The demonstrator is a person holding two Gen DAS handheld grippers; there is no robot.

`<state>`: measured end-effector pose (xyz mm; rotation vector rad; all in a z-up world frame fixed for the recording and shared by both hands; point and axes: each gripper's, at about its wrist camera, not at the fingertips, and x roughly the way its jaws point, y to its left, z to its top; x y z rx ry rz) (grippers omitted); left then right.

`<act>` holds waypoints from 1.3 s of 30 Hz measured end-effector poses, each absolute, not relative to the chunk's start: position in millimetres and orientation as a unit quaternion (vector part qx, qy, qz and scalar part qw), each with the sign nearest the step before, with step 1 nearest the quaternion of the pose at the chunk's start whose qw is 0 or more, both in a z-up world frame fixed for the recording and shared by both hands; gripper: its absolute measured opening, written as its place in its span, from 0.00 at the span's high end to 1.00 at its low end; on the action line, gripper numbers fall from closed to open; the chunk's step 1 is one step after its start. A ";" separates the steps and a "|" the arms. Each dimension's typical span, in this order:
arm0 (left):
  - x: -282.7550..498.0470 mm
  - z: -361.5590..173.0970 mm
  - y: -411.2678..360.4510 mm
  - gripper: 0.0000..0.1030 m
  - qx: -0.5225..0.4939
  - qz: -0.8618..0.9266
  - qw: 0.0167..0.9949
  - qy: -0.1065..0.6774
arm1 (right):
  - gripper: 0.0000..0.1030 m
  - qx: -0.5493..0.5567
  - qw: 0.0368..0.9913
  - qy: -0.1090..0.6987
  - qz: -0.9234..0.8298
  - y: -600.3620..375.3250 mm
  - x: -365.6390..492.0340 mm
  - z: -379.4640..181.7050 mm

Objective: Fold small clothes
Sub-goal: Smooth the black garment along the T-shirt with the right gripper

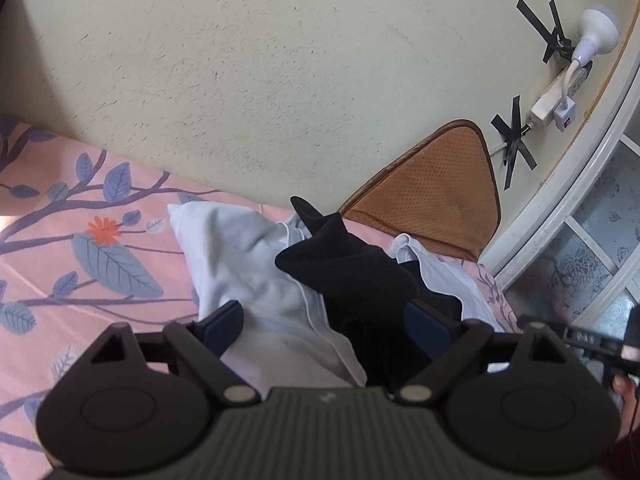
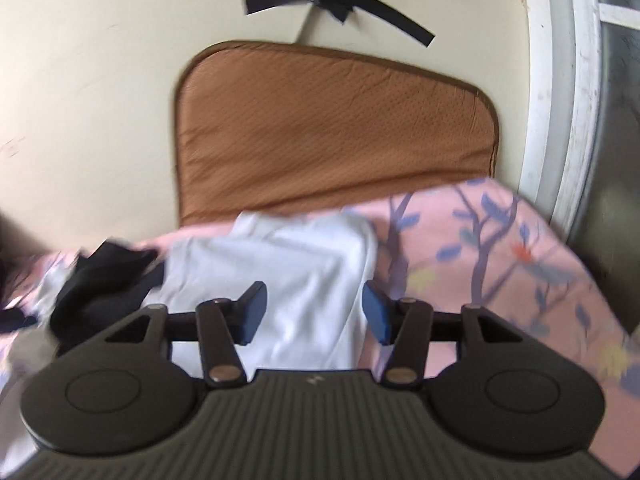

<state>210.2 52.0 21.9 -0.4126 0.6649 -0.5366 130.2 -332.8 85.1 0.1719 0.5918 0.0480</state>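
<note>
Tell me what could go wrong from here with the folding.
1. The black garment lies on the white garment, between the open left tongs; closing may pinch both layers together.
2. The open right tongs hover over white cloth near the pink sheet and might catch it too.
3. The right view is blurred, so aim may be poor.

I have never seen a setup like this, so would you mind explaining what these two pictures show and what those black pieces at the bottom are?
Each picture comes from a camera mounted on a hand-held gripper, looking forward along its two fingers. The black pieces are the gripper bodies. The left gripper is open, over a black garment lying on a pale blue garment. The right gripper is also open, above a white folded garment. Nothing is held. Everything lies on a pink floral bedsheet; a brown pillow leans on the wall.
</note>
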 end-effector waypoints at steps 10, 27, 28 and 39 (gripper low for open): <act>209.8 20.1 57.1 0.12 -0.206 -0.245 0.891 0.323 | 0.87 -0.015 0.936 0.343 -0.075 -344.3 106.2 58.5; 210.2 21.5 54.2 0.12 -0.201 -0.251 0.891 0.321 | 0.55 0.168 0.904 0.376 0.112 -206.1 310.3 95.0; 210.4 21.5 54.1 0.12 -0.201 -0.252 0.891 0.320 | 0.53 0.174 0.896 0.395 0.106 -202.5 324.0 85.1; 214.4 23.3 53.6 0.12 -0.200 -0.250 0.893 0.318 | 0.95 0.119 0.915 0.345 0.171 -151.3 306.8 102.7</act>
